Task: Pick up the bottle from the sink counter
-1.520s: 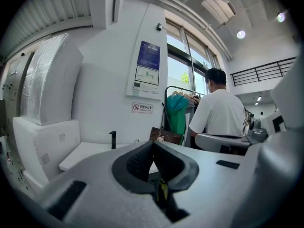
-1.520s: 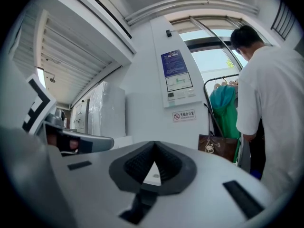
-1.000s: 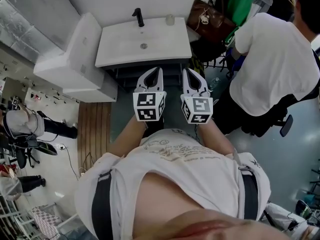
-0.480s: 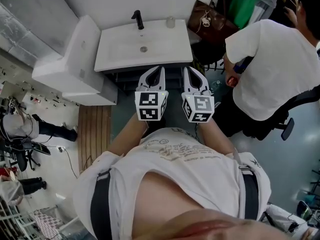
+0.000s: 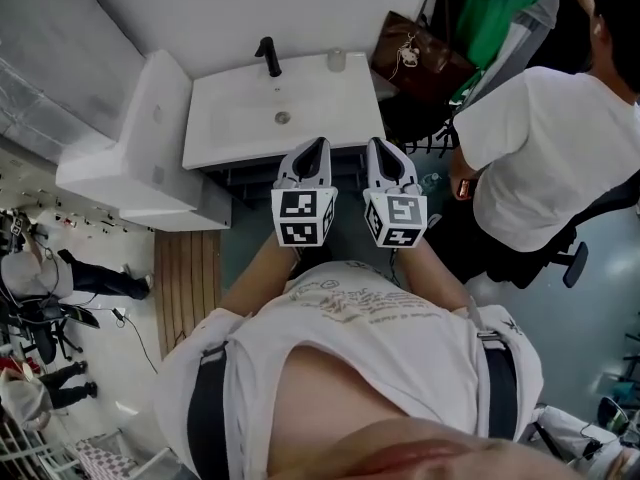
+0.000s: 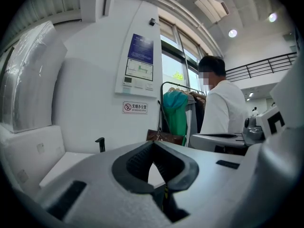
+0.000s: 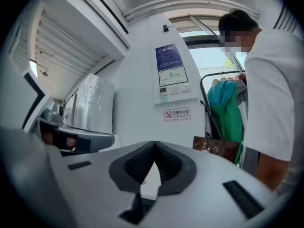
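Note:
The bottle [image 5: 336, 60], small and pale, stands at the back right corner of the white sink counter [image 5: 240, 128], right of the black faucet [image 5: 268, 56]. I hold both grippers side by side in front of the counter's near edge, well short of the bottle. My left gripper [image 5: 316, 145] is shut with nothing in it, its dark pads [image 6: 137, 161] meeting at the tip [image 6: 153, 144]. Beside it, my right gripper [image 5: 379, 145] is likewise shut and empty [image 7: 154, 144]. In the left gripper view the faucet [image 6: 100, 144] shows, while the bottle is hidden in both gripper views.
A person in a white shirt [image 5: 530, 158] stands close at the right, beside a chair. A brown bag [image 5: 420, 43] and a green garment [image 5: 490, 8] hang right of the sink. White wrapped units [image 5: 130, 138] sit left of the counter, with a wooden floor mat [image 5: 185, 268] below them.
The counter has slid slightly down and left in the head view. The person at the right has shifted. Both grippers stay shut, side by side.

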`<state>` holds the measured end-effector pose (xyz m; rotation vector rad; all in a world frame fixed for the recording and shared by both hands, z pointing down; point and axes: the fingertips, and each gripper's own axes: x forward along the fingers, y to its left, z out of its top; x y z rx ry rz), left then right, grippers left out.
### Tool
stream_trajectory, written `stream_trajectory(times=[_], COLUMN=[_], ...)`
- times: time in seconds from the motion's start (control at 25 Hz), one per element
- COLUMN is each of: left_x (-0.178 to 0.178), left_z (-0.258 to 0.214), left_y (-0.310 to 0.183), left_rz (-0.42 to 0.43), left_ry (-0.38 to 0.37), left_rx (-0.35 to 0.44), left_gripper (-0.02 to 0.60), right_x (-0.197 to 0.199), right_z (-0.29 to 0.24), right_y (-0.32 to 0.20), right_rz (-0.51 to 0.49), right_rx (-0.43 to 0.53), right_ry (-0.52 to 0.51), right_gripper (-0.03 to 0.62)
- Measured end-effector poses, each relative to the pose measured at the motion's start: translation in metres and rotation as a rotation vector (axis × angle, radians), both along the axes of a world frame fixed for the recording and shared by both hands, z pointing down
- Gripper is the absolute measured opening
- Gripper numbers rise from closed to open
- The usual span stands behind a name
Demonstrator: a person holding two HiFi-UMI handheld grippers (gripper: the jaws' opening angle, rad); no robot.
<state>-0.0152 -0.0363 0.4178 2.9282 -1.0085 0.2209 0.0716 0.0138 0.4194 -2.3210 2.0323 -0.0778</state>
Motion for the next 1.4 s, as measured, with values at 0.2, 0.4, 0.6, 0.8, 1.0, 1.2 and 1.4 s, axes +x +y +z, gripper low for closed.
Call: stream_trajectory(times=[0.2,0.4,0.6,0.8,1.0,1.2,1.4], left_x=[0.007,0.018,0.030,0.042,0.051,0.059,0.068], left_z=[0.000,-0.005,-0.011,-0.012,-0.002,0.007,0.017], left_y=[-0.046,-0.088,-0.133,-0.176,-0.219,-0.253,-0.276], left_rz=[-0.011,-0.005,-0.001,0.011,0.028,0.037,0.055], left_ry=[0.026,0.024,0.036,0.011,0.004,0.001,-0.016], left_rx=[-0.022,-0.040,-0.069,-0.073,-0.098,-0.113,-0.133], left_gripper=[0.021,0.021,0.021,0.021,0.021,0.021,0.021], right_x=[0.018,0.026,0.040,0.051,0.055,0.069,0.084], right_z=[-0.003,-0.003,-0.004,-0.006,-0.004,0.003,0.008], right_y=[-0.038,-0.074,-0.115,-0.158,-0.208,-0.245,-0.270], right_rz=[0.029,0.041,0.059,0.067,0.063,0.077,0.102], right_rx=[-0.003,-0.025,-0.036,-0.038,-0.043,-0.053,-0.064], right_ry=[-0.001,-0.012,-0.020,-0.037,-0.031,-0.038,-0.051], right_gripper=[0.023,0.023,0.023,0.023,0.023,0.023,0.023])
